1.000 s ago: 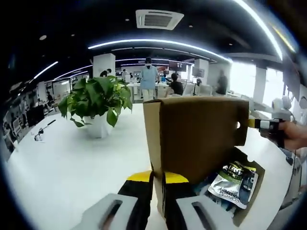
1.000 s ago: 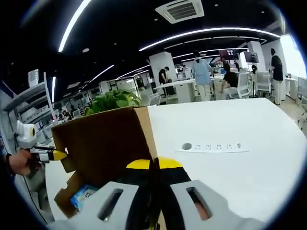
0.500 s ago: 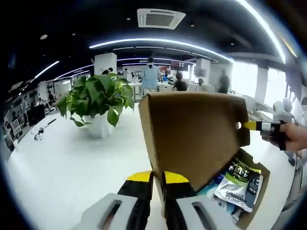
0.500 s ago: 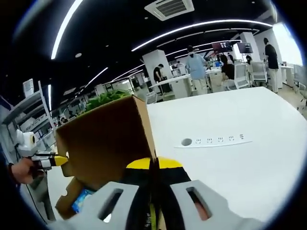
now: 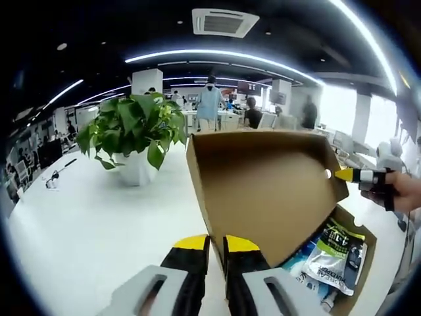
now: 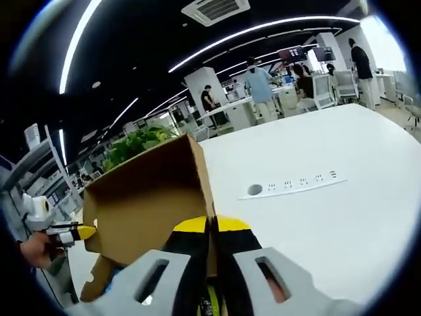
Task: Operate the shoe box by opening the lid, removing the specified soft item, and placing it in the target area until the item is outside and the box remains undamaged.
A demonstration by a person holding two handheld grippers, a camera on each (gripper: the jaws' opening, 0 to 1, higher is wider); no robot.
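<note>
Lid (image 5: 263,187) raised, both grippers' jaws clamped on its corners — potted plant (image 5: 133,135) stands behind, packet (image 5: 339,257) inside.

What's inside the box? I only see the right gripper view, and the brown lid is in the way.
Observer: In the left gripper view, the box holds a soft silver-and-green pouch.
Operator: Is anything else in there?
Observer: Yes, something blue lies beside the pouch, partly under the raised lid.
Operator: Where's the plant's pot?
Observer: The white pot stands on the table, left of the lid in that view.
</note>
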